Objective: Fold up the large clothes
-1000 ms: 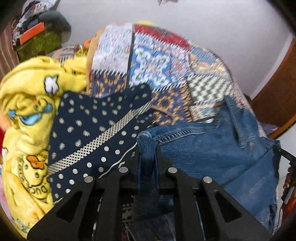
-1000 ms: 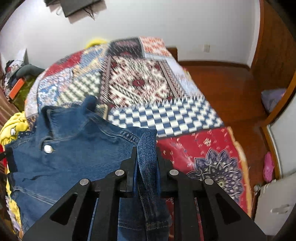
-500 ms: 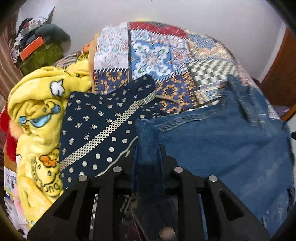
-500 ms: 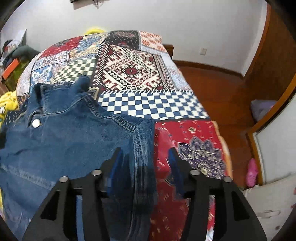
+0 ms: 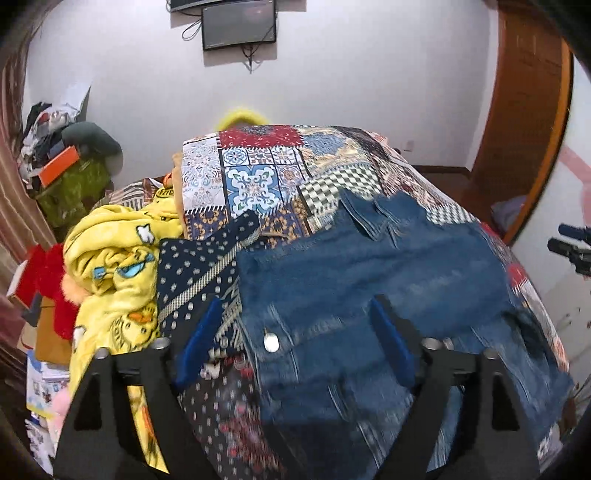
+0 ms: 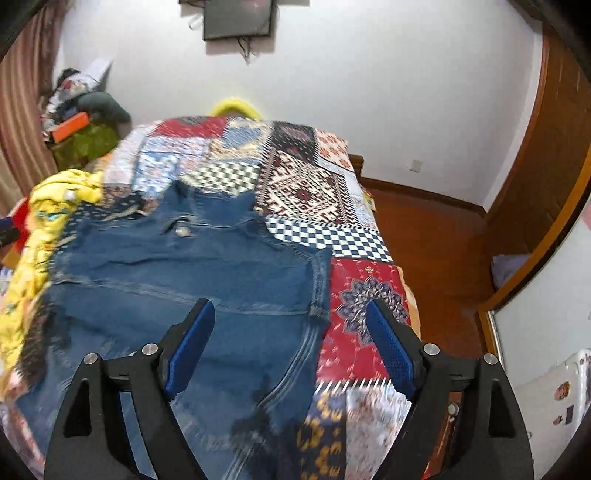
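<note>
A blue denim jacket [image 5: 369, 280] lies spread on the patchwork bedspread [image 5: 258, 173], collar toward the far end. My left gripper [image 5: 295, 310] is open above the jacket's left side, near a metal button [image 5: 271, 341]. My right gripper [image 6: 290, 314] is open above the jacket [image 6: 192, 266] on its right side, with the jacket's right edge between the fingers. Neither gripper holds anything. The right gripper's tips [image 5: 570, 245] show at the right edge of the left wrist view.
A dark dotted garment [image 5: 199, 273] and a yellow cartoon blanket [image 5: 114, 266] lie at the bed's left. Clutter piles [image 5: 66, 162] stand by the left wall. A wooden door [image 6: 546, 155] and floor [image 6: 428, 229] are to the right. A screen [image 5: 238, 24] hangs on the wall.
Both grippers have let go of the denim and opened wide. Both have pulled back and tilted up, so the jacket now lies flat on the bed.
</note>
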{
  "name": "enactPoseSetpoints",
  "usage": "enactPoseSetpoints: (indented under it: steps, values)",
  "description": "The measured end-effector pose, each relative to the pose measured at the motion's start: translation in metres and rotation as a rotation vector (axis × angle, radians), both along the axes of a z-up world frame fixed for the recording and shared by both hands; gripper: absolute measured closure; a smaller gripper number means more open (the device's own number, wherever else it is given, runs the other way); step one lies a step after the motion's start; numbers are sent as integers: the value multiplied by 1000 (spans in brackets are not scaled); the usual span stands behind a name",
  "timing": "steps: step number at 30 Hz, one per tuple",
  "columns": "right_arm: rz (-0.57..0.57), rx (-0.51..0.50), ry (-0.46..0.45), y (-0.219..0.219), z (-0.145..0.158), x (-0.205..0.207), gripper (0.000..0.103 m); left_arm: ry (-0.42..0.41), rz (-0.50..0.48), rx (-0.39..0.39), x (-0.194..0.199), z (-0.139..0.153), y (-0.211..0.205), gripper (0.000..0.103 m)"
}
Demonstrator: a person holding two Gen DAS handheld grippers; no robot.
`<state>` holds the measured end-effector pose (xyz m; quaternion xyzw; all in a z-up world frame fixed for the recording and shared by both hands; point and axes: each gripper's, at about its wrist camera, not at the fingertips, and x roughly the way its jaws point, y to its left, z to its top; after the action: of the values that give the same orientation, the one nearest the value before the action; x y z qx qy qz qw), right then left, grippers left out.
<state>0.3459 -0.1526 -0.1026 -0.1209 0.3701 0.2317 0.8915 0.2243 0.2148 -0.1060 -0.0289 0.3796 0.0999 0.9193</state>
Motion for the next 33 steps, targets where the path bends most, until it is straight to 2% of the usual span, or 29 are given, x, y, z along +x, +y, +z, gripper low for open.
enactPoseSetpoints:
  steps: [4,9,14,16,19,22,28,30,33]
  values:
    - [16,31,23,-10,-4,-30,20,14,-26,-53,-32,-7,-19,14]
    - [3,30,104,-25,-35,-56,20,75,-9,-157,-68,-41,-28,14]
    - [-70,-8,270,-49,-86,-75,20,188,68,-238,-101,-91,-16,14]
    - [-102,-14,344,-59,-104,-82,20,205,111,-318,-118,-110,-9,14]
    - [-139,7,407,-74,-116,-90,20,255,160,-424,-133,-134,-3,14]
    - [-156,57,455,-88,-122,-96,20,292,160,-588,-146,-157,-1,14]
    - [-139,138,497,-96,-123,-98,20,315,142,-768,-149,-175,-3,15]
    - [-99,155,503,-92,-123,-101,20,323,125,-779,-147,-177,-10,15]
    - [-91,161,503,-88,-124,-103,22,330,77,-757,-142,-174,-24,15]
